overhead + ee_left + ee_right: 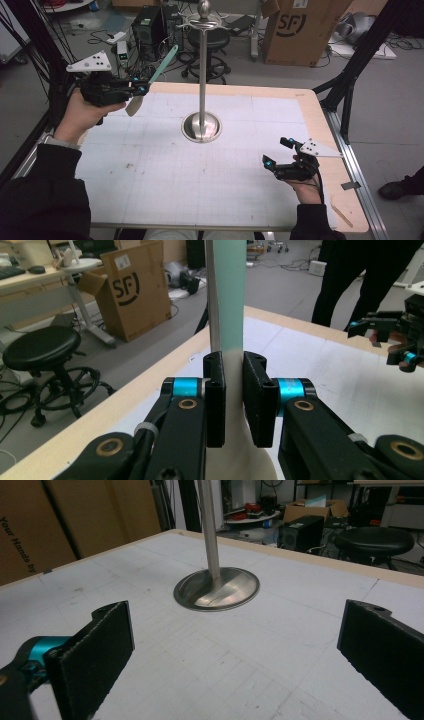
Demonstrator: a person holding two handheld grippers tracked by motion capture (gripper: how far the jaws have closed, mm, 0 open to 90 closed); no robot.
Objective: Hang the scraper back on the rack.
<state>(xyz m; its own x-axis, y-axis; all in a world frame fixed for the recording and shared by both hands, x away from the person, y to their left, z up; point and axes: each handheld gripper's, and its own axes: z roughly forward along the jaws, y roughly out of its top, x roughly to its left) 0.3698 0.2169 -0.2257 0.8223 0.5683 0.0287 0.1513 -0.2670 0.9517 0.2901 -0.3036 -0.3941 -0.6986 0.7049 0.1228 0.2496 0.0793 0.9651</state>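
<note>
My left gripper is held above the table's far left corner, shut on a spatula with a teal handle and a cream blade. The handle slants up and to the right towards the top of a metal stand; the blade hangs below the jaws. In the left gripper view the pads clamp the spatula at its neck. The stand has a round base at the table's middle and curved hooks at its top. My right gripper rests low at the right, open with nothing in it; its jaws face the stand's base.
A white gridded mat covers the wooden table. A thin wooden stick lies near the front right corner. Behind the table stand a black stool, a computer tower and a cardboard box. Black frame legs flank the right side.
</note>
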